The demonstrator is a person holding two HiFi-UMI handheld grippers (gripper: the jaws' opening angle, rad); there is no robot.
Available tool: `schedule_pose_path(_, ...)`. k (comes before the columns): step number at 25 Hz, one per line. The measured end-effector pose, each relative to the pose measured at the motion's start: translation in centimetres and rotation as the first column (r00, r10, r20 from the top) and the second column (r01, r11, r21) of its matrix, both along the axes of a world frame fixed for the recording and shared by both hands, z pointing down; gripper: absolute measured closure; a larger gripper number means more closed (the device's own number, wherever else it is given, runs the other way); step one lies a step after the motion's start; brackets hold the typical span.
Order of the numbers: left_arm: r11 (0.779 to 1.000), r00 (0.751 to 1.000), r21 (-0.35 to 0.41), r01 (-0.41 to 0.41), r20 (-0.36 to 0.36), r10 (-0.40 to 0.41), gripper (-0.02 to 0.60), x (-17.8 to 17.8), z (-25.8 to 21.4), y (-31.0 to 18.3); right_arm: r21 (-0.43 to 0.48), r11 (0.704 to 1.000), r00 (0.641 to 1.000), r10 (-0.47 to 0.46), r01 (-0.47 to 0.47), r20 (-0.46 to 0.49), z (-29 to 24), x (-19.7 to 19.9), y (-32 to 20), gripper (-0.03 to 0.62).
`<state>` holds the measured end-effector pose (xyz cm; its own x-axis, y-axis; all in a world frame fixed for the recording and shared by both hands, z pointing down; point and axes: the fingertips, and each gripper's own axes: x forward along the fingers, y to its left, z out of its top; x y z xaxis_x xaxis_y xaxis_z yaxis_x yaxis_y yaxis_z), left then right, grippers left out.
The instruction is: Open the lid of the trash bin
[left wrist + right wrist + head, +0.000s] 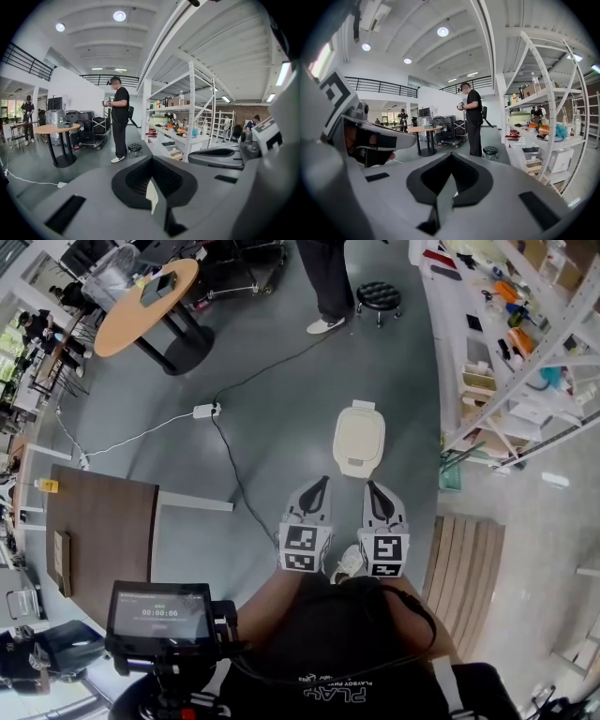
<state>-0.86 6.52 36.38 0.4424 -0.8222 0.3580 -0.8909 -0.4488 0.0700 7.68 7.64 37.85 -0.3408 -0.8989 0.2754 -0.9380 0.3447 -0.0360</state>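
A cream trash bin (pixel 359 439) stands on the grey floor with its lid down, just ahead of both grippers. In the head view my left gripper (pixel 321 482) and right gripper (pixel 372 486) are held side by side, pointing at the bin's near edge and a little short of it. Both have their jaws together and hold nothing. In the left gripper view the left gripper (pixel 151 160) fills the lower frame, and a thin cream sliver shows through its seam. The right gripper (pixel 450 157) likewise blocks the floor below in its own view.
A power strip (pixel 206 411) and its cables cross the floor left of the bin. A person (pixel 324 282) and a black stool (pixel 378 296) are beyond it. A shelving rack (pixel 511 352) lines the right, a slatted wooden pallet (pixel 469 563) lies near right, and a brown desk (pixel 98 535) is at left.
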Motion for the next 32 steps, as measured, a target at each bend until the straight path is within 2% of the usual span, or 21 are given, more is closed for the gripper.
schedule_pose_path(10,1.0,1.0,-0.005,-0.011,0.008,0.011,0.584,-0.6,0.3,-1.0,0.008,1.0,1.0,0.02,-0.02,-0.004,0.4,-0.3,-1.3,0.592)
schedule_pose_path(26,1.0,1.0,-0.016,-0.02,-0.01,0.02,0.584,-3.6,0.5,-7.2,0.001,0.993,0.993,0.12,-0.12,-0.018,0.1,0.5,-7.3,0.592)
schedule_pose_path(32,0.999,0.999,-0.013,-0.046,-0.016,0.046,0.584,-4.3,0.2,-9.6,0.007,0.991,0.991,0.131,-0.131,-0.032,-0.1,-0.8,-9.5,0.592)
